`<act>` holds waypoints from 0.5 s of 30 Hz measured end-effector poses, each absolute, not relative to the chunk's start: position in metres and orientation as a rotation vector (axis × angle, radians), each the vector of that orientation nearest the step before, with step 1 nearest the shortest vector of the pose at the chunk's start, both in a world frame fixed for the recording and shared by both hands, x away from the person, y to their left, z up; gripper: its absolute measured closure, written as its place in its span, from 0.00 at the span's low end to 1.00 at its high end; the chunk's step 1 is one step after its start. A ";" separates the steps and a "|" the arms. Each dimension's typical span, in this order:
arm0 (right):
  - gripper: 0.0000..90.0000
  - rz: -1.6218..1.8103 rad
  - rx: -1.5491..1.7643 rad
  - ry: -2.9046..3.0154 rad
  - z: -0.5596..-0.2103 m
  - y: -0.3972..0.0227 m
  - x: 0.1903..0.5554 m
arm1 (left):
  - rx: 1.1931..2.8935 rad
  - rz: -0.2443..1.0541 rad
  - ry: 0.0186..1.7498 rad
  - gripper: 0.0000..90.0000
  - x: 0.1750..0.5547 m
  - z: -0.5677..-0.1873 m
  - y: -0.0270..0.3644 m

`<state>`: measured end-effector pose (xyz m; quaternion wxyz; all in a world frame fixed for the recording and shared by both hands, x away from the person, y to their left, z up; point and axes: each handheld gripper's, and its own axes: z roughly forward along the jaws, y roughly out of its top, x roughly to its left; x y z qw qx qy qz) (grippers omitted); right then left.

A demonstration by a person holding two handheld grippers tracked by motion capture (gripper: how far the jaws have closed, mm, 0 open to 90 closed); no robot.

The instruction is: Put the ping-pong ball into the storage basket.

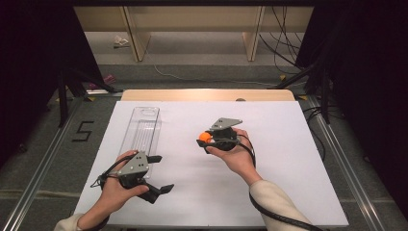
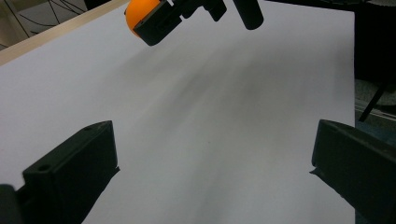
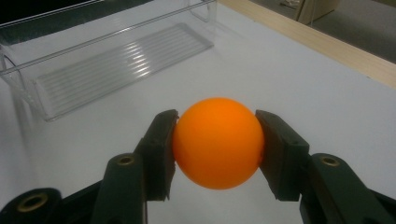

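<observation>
Orange ball (image 3: 217,142) pinched by right tongs (image 3: 217,149), clear tray (image 3: 116,70) beyond

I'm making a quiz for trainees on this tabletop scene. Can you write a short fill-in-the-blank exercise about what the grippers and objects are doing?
1. The right gripper is shut on a ball whose colour is ____.
2. The left gripper has its jaws ____ with nothing between them.
3. The long tray at the left of the white board is made of clear ____.

Missing words: orange; open; plastic
</observation>
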<state>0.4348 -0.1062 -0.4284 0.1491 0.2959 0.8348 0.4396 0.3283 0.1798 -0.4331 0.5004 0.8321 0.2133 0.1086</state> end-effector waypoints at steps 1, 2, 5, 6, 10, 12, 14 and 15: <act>0.57 1.267 0.851 2.399 -0.428 -0.105 0.435 | 2.012 0.262 0.516 0.00 0.328 -0.433 0.180; 0.57 1.268 0.848 2.400 -0.428 -0.105 0.435 | 2.013 0.261 0.515 0.00 0.328 -0.433 0.180; 0.57 1.271 0.846 2.401 -0.427 -0.103 0.434 | 2.013 0.261 0.516 0.00 0.328 -0.433 0.180; 0.57 1.274 0.847 2.401 -0.427 -0.102 0.434 | 2.014 0.261 0.516 0.00 0.328 -0.433 0.180; 0.57 1.276 0.840 2.402 -0.426 -0.100 0.434 | 2.013 0.262 0.515 0.00 0.328 -0.433 0.180; 0.57 1.279 0.840 2.403 -0.426 -0.099 0.434 | 2.013 0.262 0.516 0.00 0.328 -0.433 0.180; 0.57 1.280 0.835 2.404 -0.426 -0.098 0.435 | 2.012 0.261 0.516 0.00 0.328 -0.433 0.180; 0.57 1.280 0.834 2.406 -0.426 -0.098 0.435 | 2.012 0.262 0.516 0.00 0.328 -0.433 0.180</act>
